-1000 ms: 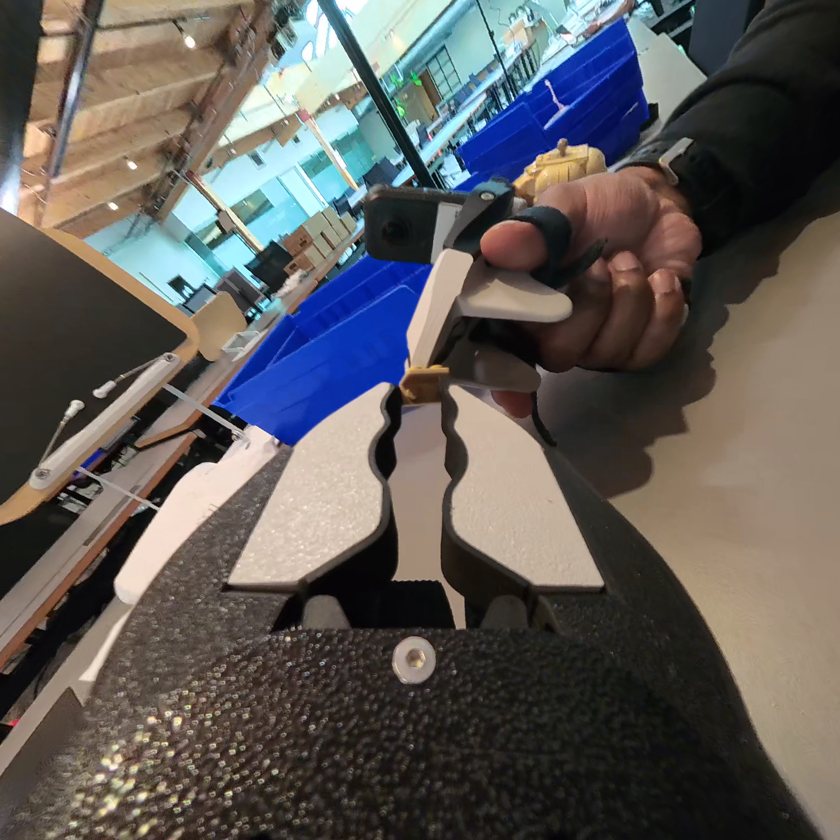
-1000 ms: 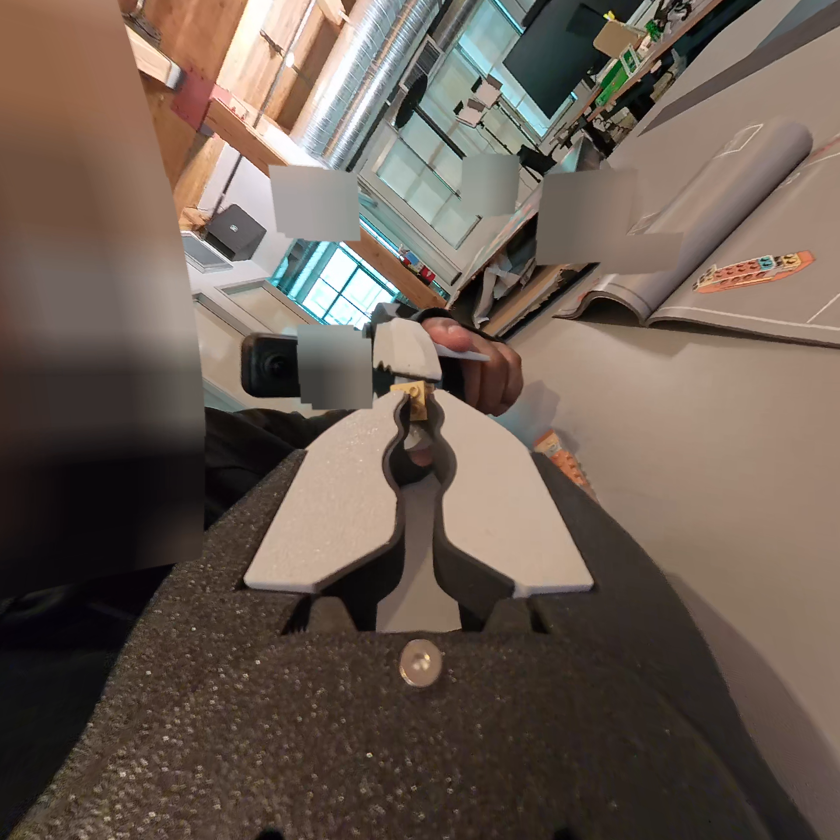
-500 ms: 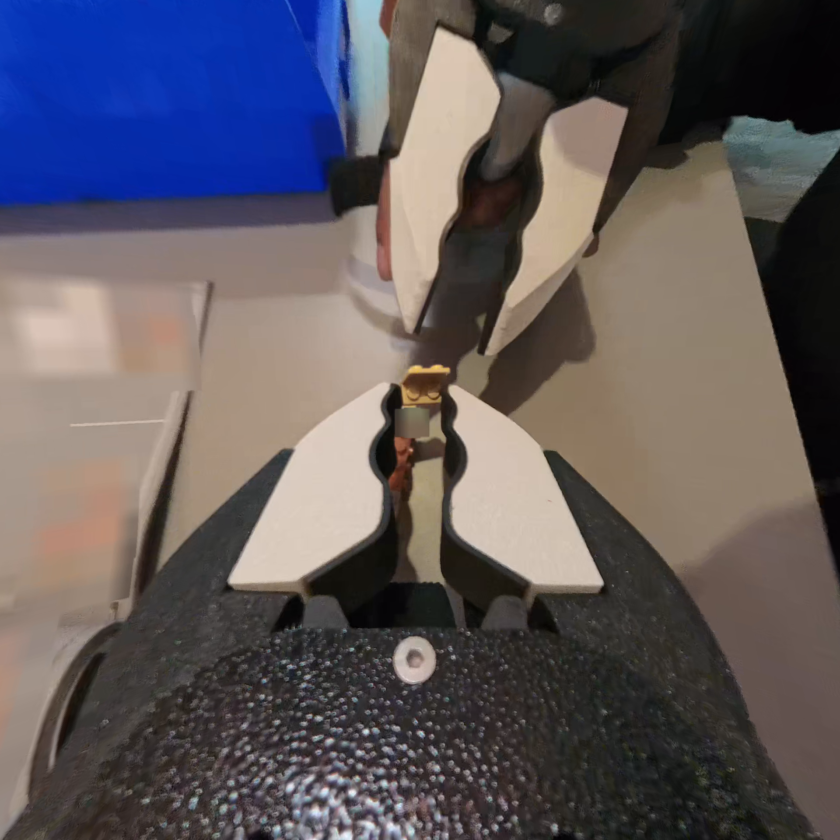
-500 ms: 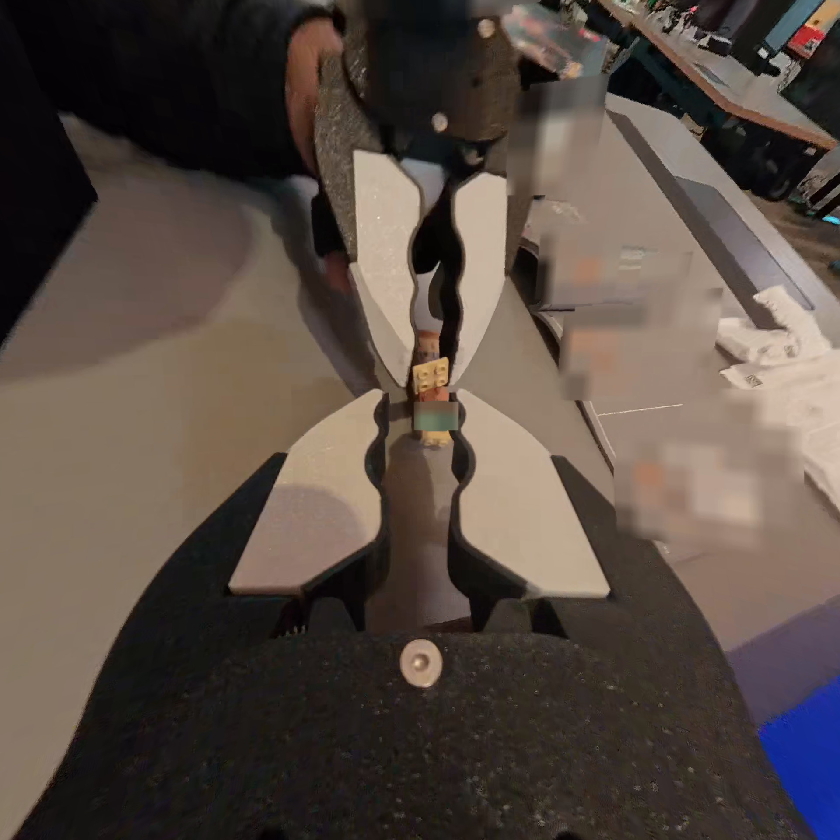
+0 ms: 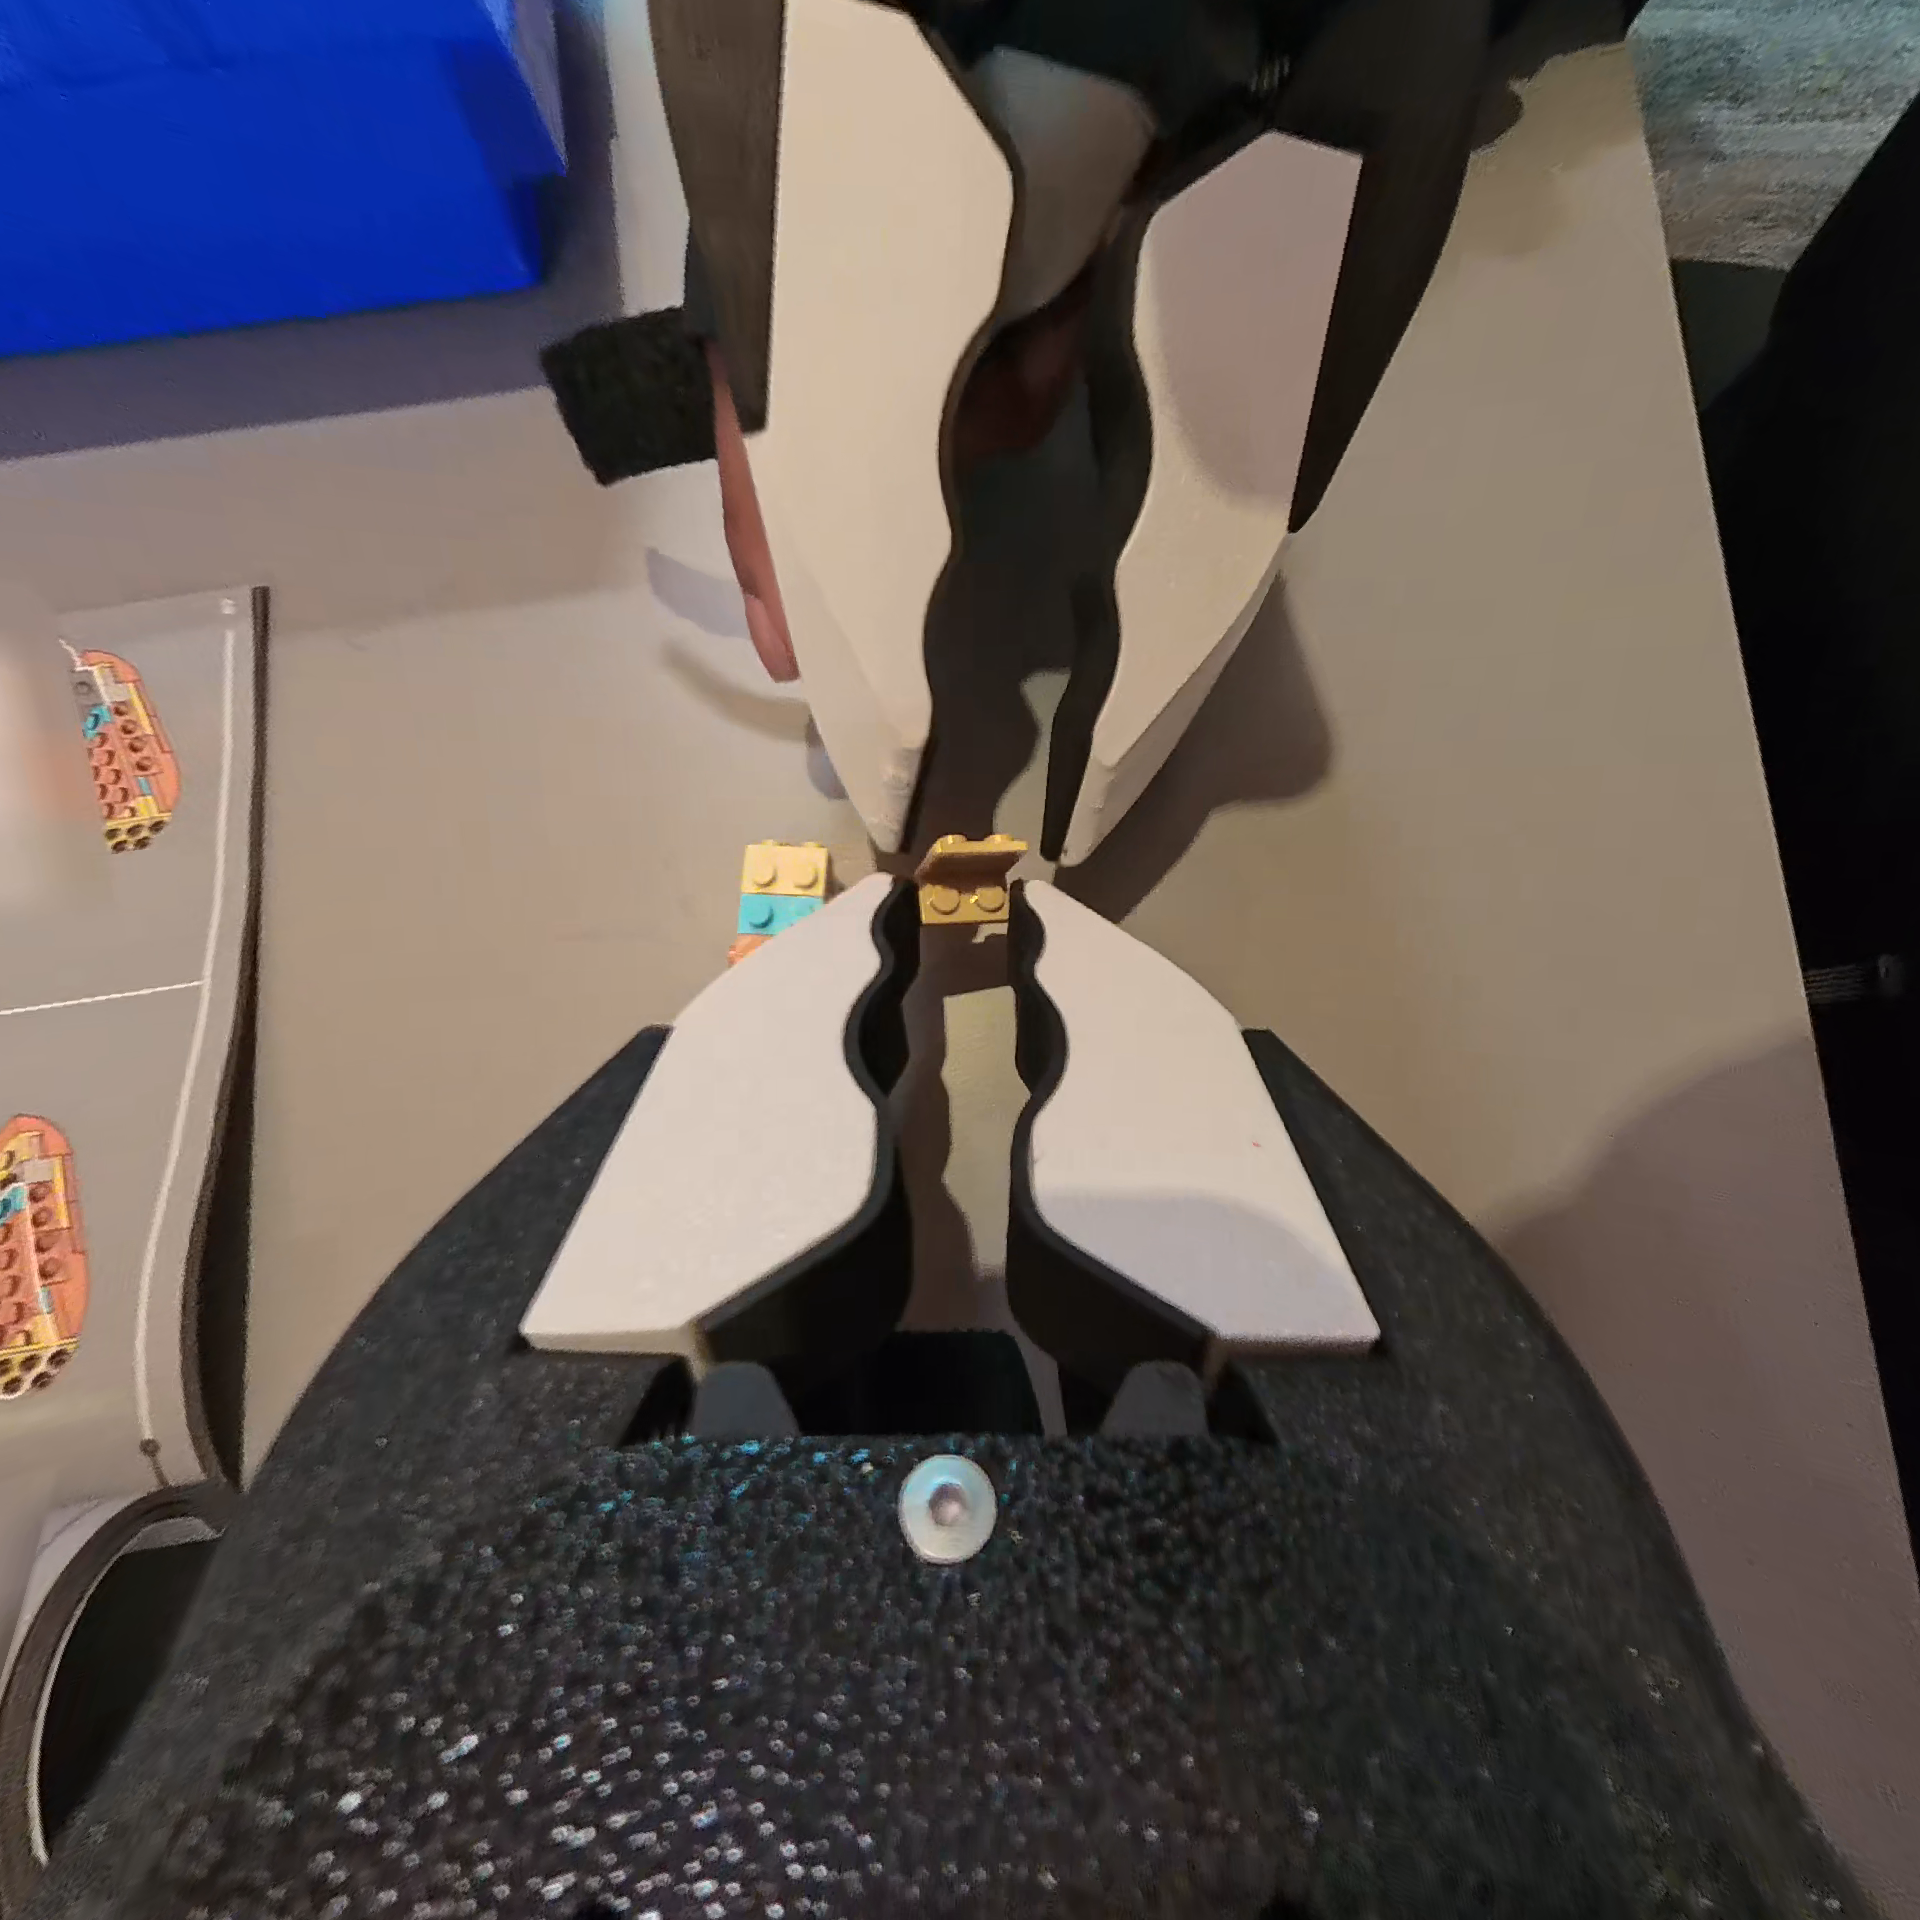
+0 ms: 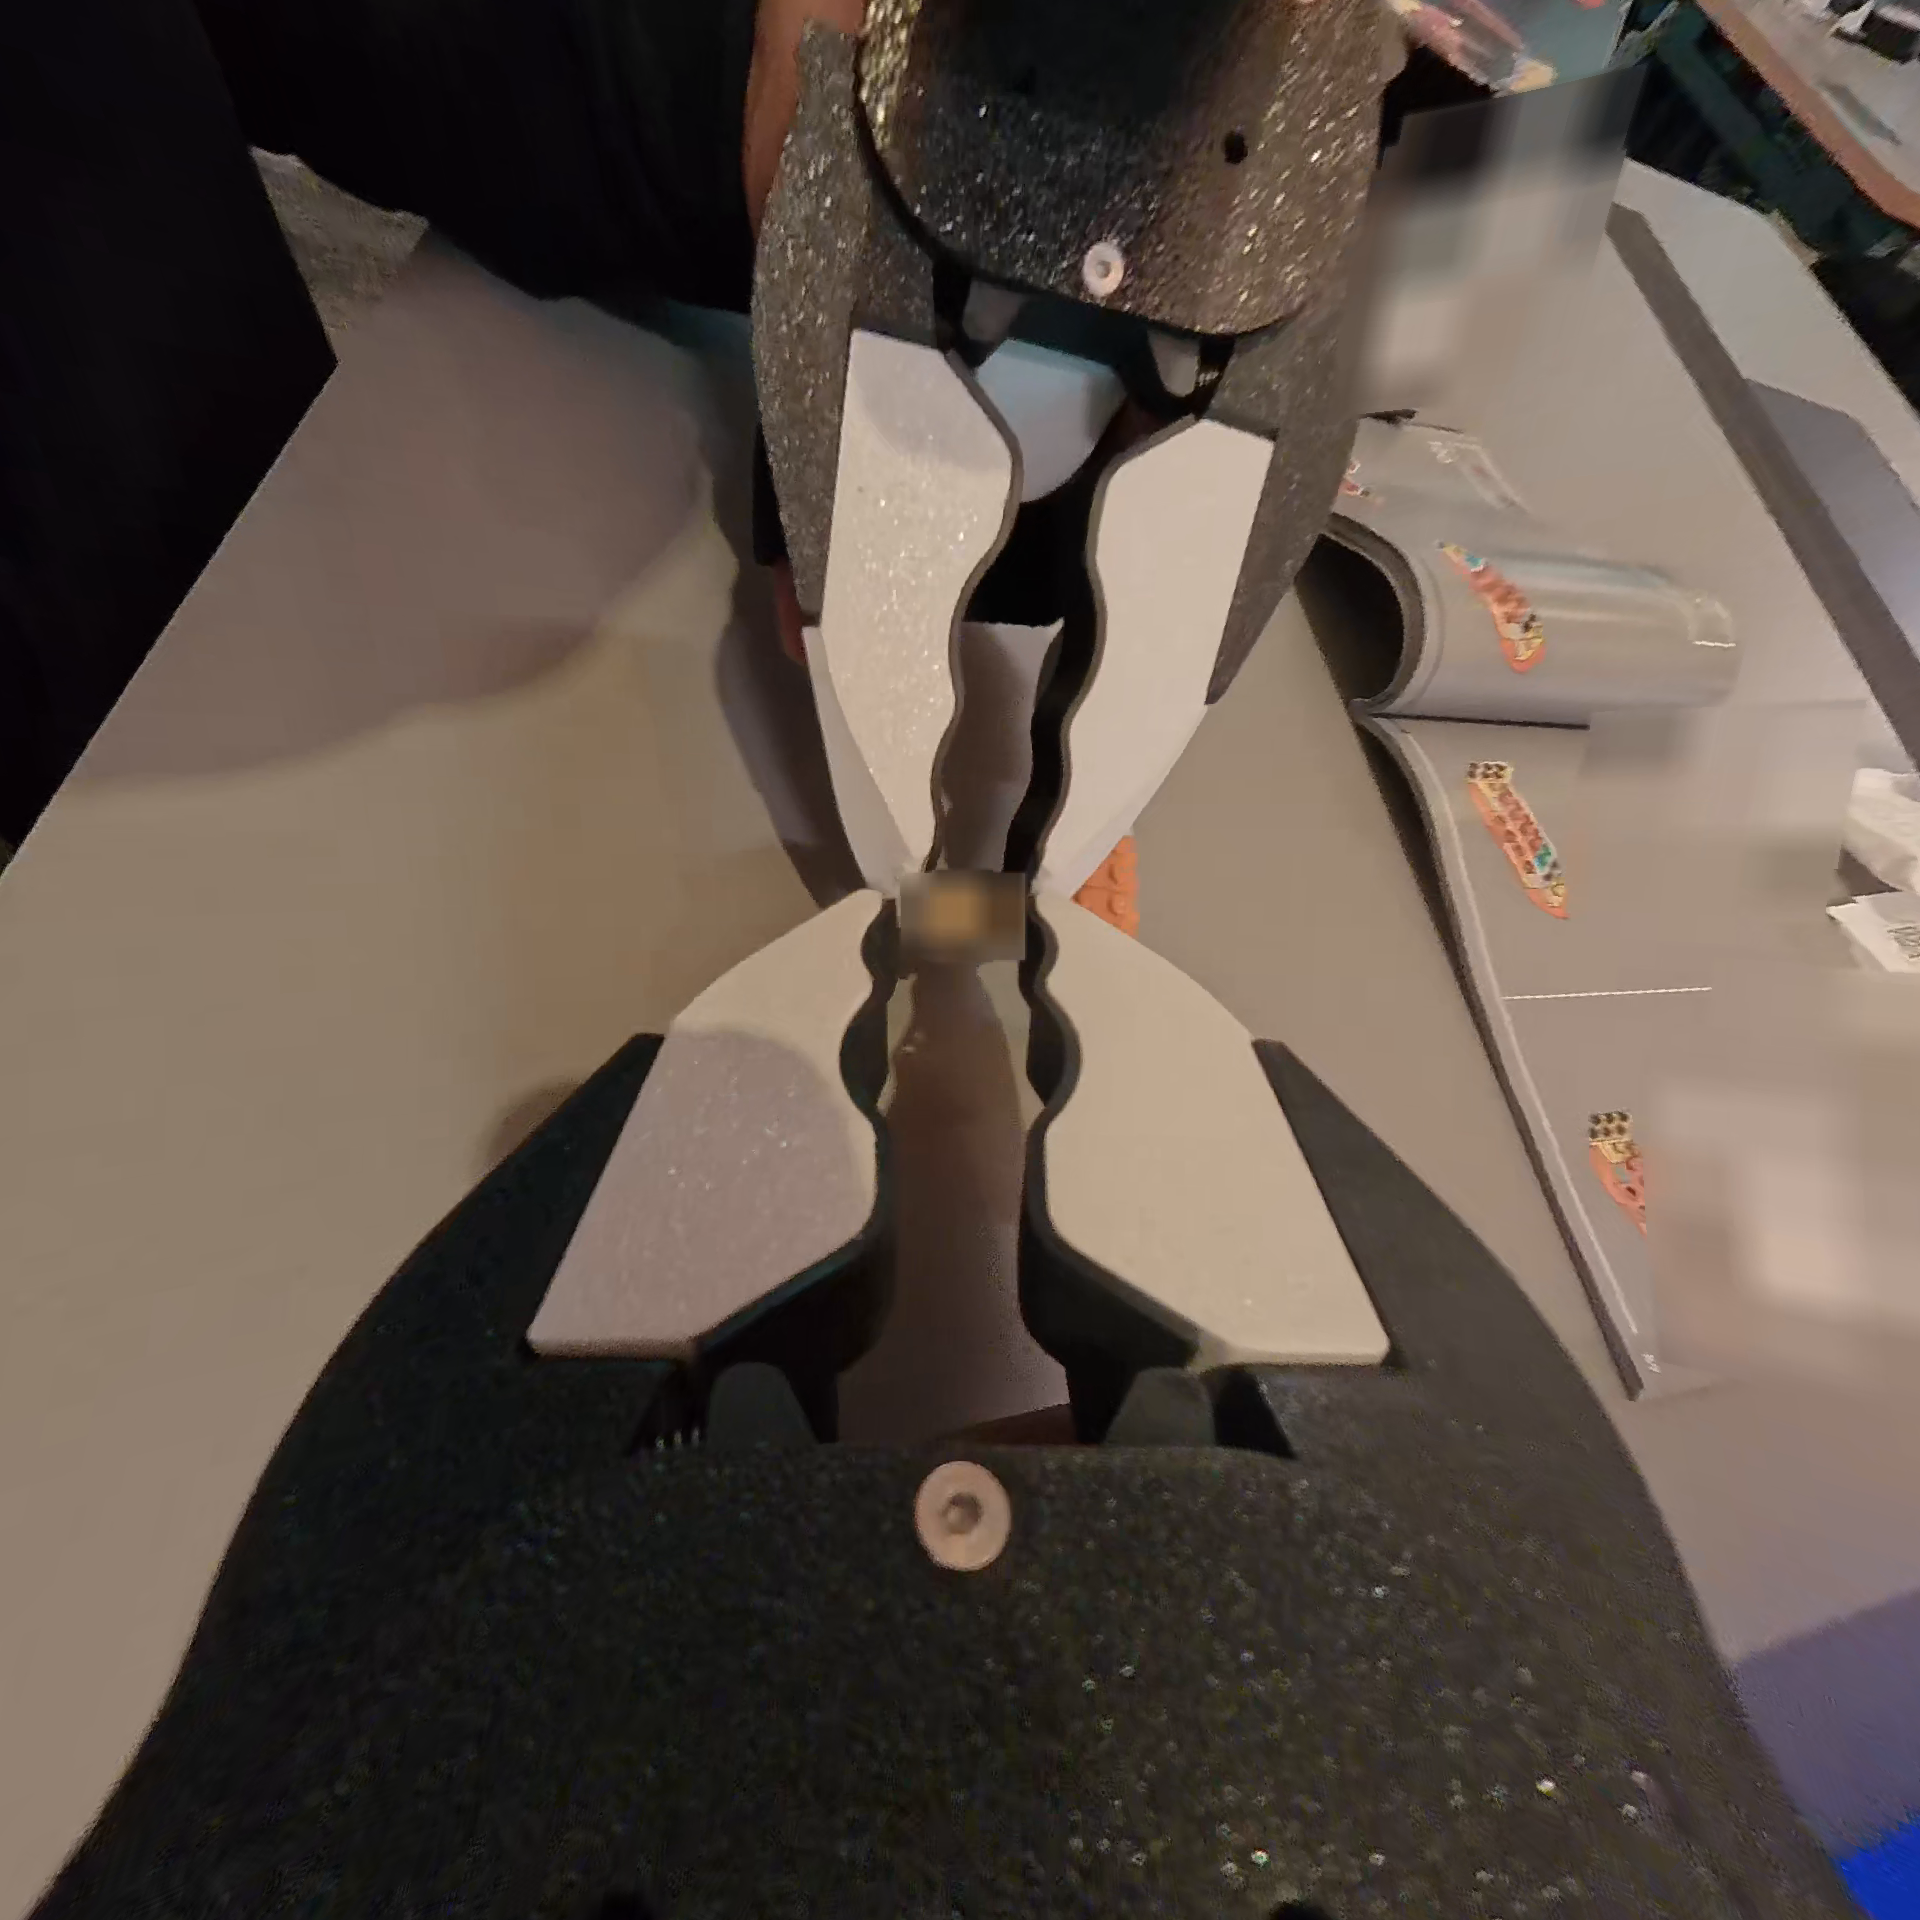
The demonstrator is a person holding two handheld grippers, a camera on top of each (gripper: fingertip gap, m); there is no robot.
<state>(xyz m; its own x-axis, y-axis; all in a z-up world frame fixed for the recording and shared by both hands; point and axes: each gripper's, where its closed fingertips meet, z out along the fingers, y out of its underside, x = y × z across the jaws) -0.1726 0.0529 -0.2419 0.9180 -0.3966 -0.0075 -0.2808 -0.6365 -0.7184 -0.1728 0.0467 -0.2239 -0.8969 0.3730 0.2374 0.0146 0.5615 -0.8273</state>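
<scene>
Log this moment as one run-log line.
left tool: shut on tan bracket brick | right tool: open, tips beside brick | brick stack: on table

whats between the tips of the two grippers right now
A small tan hinged brick piece, pinched at the left gripper's tips. The right gripper's open fingertips sit just beyond it. The left wrist view shows this; the right wrist view blurs that spot.

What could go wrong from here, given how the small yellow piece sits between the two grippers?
1. The yellow bracket piece is pinched only at the left gripper's fingertips; a nudge from the right gripper, open just beyond it, could twist it loose.
2. The brick stack lies close beside the left fingers and could get knocked.
</scene>
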